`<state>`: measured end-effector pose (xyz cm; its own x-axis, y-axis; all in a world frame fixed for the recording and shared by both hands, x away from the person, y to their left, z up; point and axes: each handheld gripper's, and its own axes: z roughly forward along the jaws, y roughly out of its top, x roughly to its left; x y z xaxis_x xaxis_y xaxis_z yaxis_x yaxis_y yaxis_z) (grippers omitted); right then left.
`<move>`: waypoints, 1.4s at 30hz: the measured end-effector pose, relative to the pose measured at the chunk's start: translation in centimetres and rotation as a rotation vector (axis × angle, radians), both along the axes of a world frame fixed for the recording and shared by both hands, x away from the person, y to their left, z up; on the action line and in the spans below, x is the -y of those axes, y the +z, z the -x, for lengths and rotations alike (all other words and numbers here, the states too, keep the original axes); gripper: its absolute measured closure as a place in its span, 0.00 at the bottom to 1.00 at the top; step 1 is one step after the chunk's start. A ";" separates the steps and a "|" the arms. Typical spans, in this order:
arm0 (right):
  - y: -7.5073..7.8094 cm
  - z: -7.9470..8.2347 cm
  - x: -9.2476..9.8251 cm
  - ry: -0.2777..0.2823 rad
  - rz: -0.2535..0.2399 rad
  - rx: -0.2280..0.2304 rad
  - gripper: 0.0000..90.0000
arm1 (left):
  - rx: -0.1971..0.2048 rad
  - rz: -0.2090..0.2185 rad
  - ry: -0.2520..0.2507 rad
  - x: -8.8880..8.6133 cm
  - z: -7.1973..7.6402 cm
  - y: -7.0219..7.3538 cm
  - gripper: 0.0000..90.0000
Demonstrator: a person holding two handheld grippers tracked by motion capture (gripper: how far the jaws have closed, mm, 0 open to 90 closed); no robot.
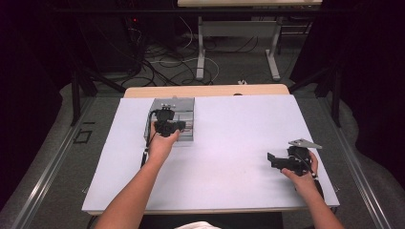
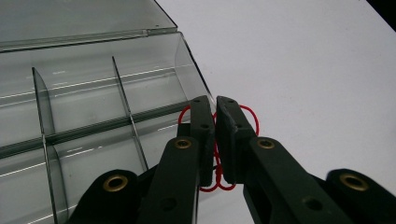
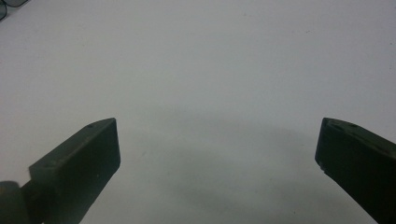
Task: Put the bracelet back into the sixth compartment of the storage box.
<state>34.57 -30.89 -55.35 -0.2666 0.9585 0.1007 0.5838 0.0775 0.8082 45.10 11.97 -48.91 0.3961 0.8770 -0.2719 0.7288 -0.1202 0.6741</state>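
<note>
A clear plastic compartment box (image 1: 184,109) stands with its lid open at the back left of the white table. In the left gripper view its thin dividers (image 2: 120,95) split it into several cells that look bare. My left gripper (image 2: 215,100) is shut on a thin red looped band (image 2: 251,115), whose loops stick out on both sides of the pads. Its tips hang at the box's right corner wall; whether the band is over a cell or outside, I cannot tell. From above, the left gripper (image 1: 167,123) sits over the box. My right gripper (image 1: 271,160) rests open at the right (image 3: 217,140), nothing between its jaws.
A white sheet (image 1: 229,143) covers the tabletop, with a wooden strip (image 1: 205,90) along the far edge. Beyond it lie floor cables (image 1: 162,62) and the legs of another table (image 1: 200,47). Metal rails run along both sides.
</note>
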 end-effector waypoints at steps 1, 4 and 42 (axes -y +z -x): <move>0.0 0.0 0.0 0.000 0.000 0.000 0.00 | 0.000 0.000 0.000 0.0 0.0 0.0 0.96; 0.0 0.0 0.0 0.001 -0.001 0.000 0.00 | -0.016 0.011 0.015 0.0 -0.4 -0.3 0.96; 0.0 0.0 0.0 0.003 0.002 -0.002 0.00 | -0.096 0.028 0.084 -0.4 -2.2 -2.6 0.96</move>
<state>34.59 -30.89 -55.38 -0.2693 0.9579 0.0997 0.5855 0.0806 0.8067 47.25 12.32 -51.48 0.2923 0.8976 -0.3301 0.7971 -0.0380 0.6027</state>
